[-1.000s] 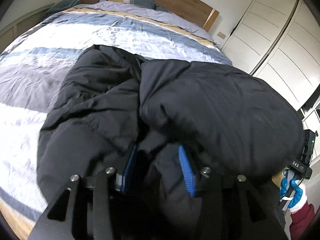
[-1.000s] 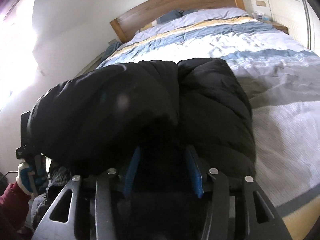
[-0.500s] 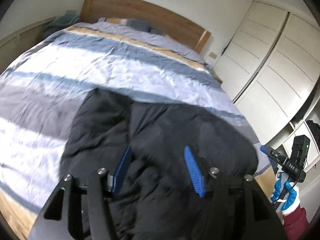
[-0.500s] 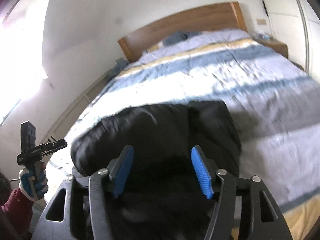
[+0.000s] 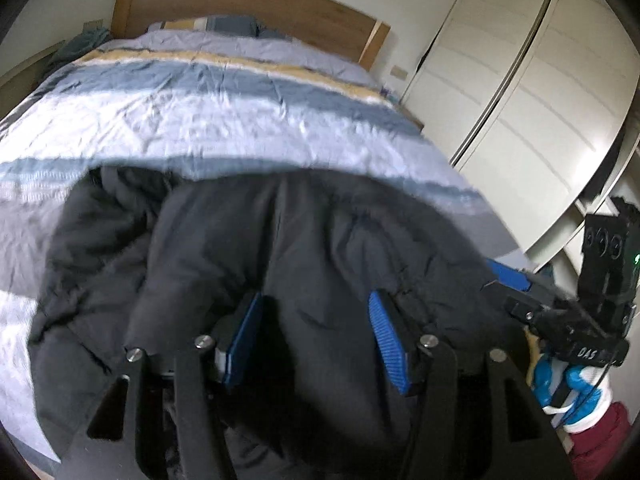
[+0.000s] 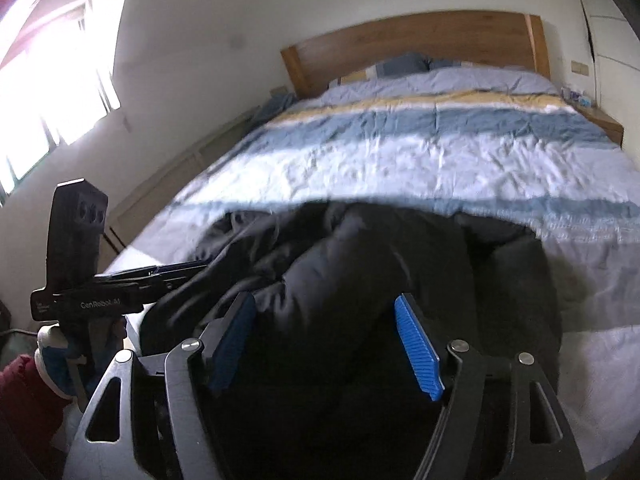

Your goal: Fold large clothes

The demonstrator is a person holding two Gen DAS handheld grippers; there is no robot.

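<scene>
Black puffy jacket (image 5: 248, 248) bunched at foot of bed (image 5: 224, 112), on striped duvet. Left gripper (image 5: 316, 336) with blue pads spread apart, jacket fabric bulging between, not pinched. Right gripper (image 6: 324, 336) likewise spread wide over dark folds. Wooden headboard (image 6: 412, 48) beyond; white wardrobe (image 5: 516, 92) to the right.

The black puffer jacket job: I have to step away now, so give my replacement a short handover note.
Left gripper: open, fingers astride a jacket fold, not clamped.
Right gripper: open, likewise over the near edge.
Black puffer jacket lies bunched at the foot of the striped bed.
Done: it looks partly folded over itself.
Left: probably regrip, finish the fold and flatten it.
</scene>
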